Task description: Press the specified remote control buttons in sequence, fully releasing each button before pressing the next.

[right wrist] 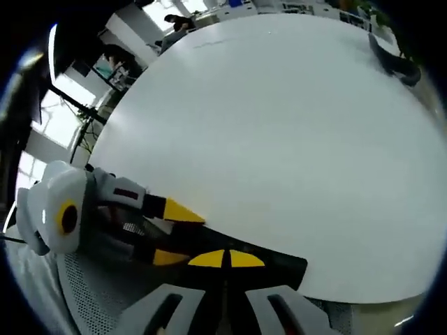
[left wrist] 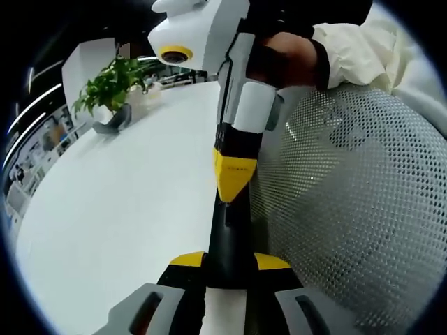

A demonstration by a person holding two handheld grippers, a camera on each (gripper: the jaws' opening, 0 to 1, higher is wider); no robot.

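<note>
Left gripper (left wrist: 230,262): clamped on the remote (left wrist: 229,237), one yellow-tipped jaw on each long side, as I read it in the left gripper view.
Right gripper (right wrist: 227,259): jaws brought together, the two yellow tips meeting in one blunt point; it carries nothing.
Remote: a long black bar held in the air over the near edge of the white table (left wrist: 126,209), beside the mesh chair back (left wrist: 356,209).
Long axis: runs straight out of the left grip, away from that camera; in the right gripper view it lies crosswise under my right tips, with the left gripper (right wrist: 174,234) holding one end.
Key relation: the right gripper (left wrist: 234,180) points down at the remote's far end, at or just off its face; I cannot tell whether it touches.
Buttons: too dark to make out, so I cannot say which one sits under the point.
Nearer tool for pressing: the right.
Also in view: a potted plant (left wrist: 112,87) at the table's far side.
</note>
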